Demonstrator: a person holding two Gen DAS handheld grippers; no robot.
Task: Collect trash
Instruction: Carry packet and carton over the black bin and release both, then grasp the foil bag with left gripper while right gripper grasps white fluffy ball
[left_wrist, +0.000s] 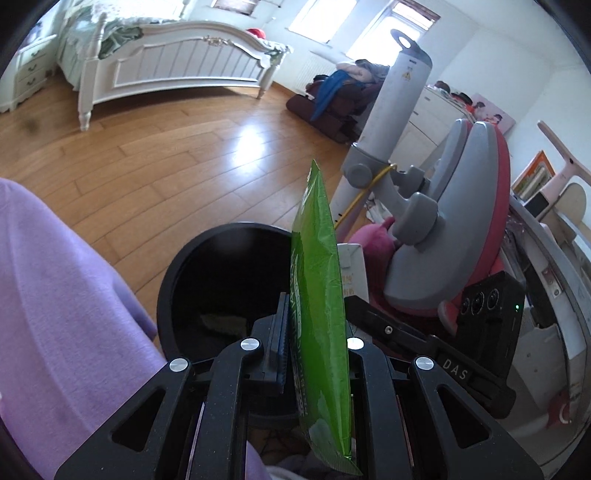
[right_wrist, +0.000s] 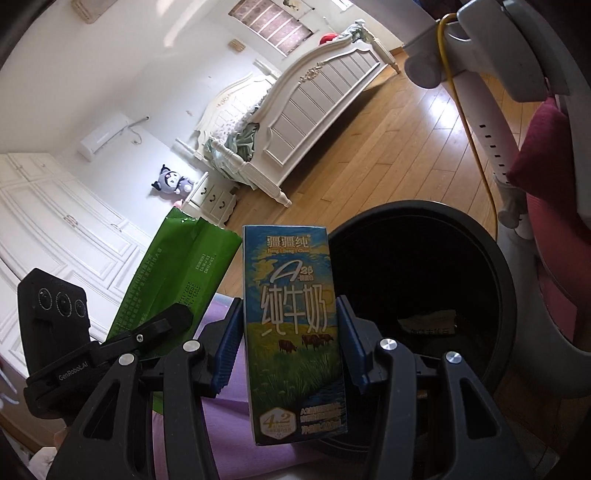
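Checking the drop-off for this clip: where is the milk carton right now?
In the right wrist view the milk carton stands upright, clamped in the right gripper, just left of the black trash bin, with the green wrapper on its other side.

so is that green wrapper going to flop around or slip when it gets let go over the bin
Probably floppy: the green wrapper looks like thin, creased foil, pinched flat in the left gripper. Its glossy surface suggests it is slippery, so it should slide out readily. It looks empty and light, so it may flutter rather than drop straight into the black bin.

I see a glossy green wrapper (left_wrist: 319, 295); a milk carton (right_wrist: 293, 332) printed with blue sky, green meadow and brown cows; a black bin (right_wrist: 424, 218); honey-brown plank floor (left_wrist: 166, 155); lilac clothing (left_wrist: 55, 295).
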